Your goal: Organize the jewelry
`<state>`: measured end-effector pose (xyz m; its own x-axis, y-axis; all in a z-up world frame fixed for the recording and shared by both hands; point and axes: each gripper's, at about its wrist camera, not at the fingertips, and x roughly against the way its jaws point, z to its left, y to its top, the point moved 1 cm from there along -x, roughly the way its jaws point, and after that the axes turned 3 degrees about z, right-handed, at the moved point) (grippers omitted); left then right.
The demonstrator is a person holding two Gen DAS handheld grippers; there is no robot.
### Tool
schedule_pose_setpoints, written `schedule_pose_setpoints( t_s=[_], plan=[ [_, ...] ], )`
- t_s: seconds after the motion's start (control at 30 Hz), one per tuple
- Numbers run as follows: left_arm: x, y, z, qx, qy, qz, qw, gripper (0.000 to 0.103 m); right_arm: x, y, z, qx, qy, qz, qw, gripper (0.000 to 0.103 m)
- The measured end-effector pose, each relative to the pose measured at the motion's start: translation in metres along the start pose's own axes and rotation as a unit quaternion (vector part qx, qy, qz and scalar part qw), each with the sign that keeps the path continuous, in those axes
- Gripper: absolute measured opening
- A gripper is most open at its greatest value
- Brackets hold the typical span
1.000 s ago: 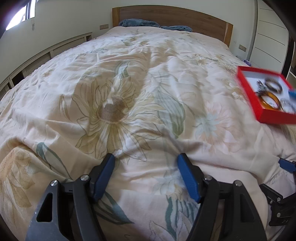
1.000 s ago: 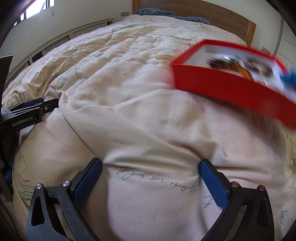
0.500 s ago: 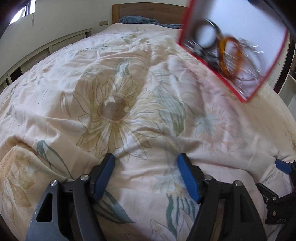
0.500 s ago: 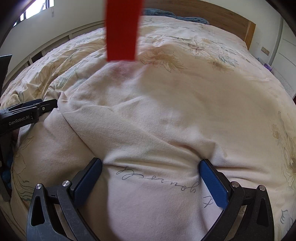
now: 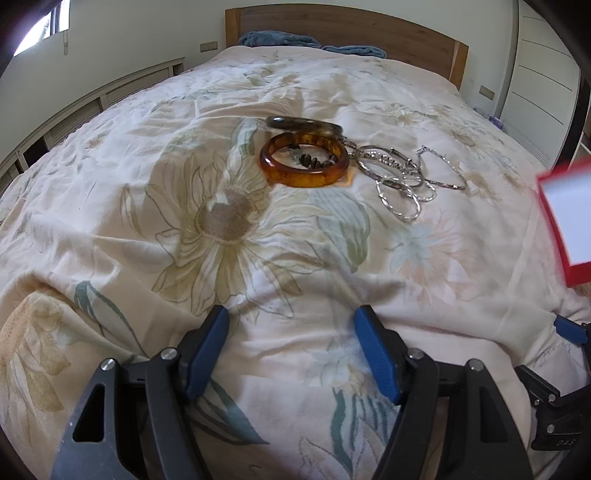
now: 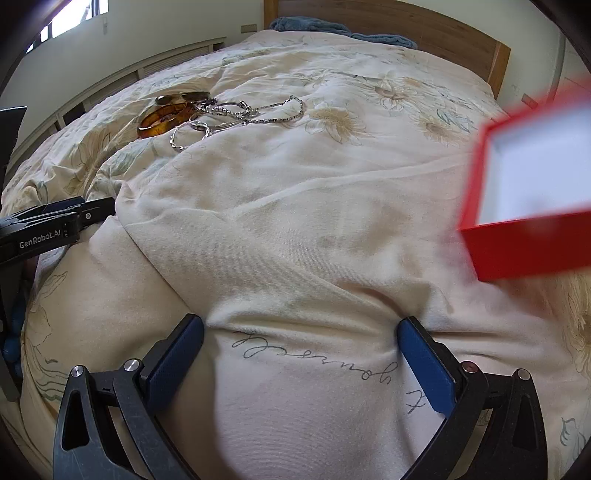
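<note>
On the bed (image 5: 147,122), amber bangle (image 5: 303,159), dark bangle (image 5: 303,123) and silver chains (image 5: 402,173) lie piled; blurred red box (image 6: 535,184), seemingly empty, at right. My left gripper (image 5: 291,354) and right gripper (image 6: 301,362) both spread, holding nothing.

A bedroom in a home: a wide bed (image 5: 295,110) under a floral quilt (image 5: 221,221), a wooden headboard (image 5: 343,27), blue pillows (image 5: 277,38) against it, white wardrobe doors (image 5: 543,74) alongside, and a window (image 5: 40,31).
</note>
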<state>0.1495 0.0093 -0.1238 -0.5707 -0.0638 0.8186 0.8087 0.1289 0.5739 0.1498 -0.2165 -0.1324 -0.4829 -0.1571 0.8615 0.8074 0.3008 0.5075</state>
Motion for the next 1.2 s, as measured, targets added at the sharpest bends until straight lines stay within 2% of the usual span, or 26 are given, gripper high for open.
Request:
schedule_pose_setpoints(
  t_s=[0.23,0.67,1.2],
  plan=[
    [0.001,0.0,0.0,0.001,-0.001,0.0,1.0,0.069,-0.001,0.0,0.0,0.001,-0.001,0.0,1.0,0.103],
    [0.0,0.003,0.011,0.02,-0.032,0.012,0.9992,0.069,0.0,-0.001,0.0,0.001,-0.002,-0.001,1.0,0.103],
    [-0.002,0.004,0.012,0.022,-0.035,0.016,0.999,0.069,0.0,-0.001,0.0,0.001,-0.002,-0.001,1.0,0.103]
  ],
)
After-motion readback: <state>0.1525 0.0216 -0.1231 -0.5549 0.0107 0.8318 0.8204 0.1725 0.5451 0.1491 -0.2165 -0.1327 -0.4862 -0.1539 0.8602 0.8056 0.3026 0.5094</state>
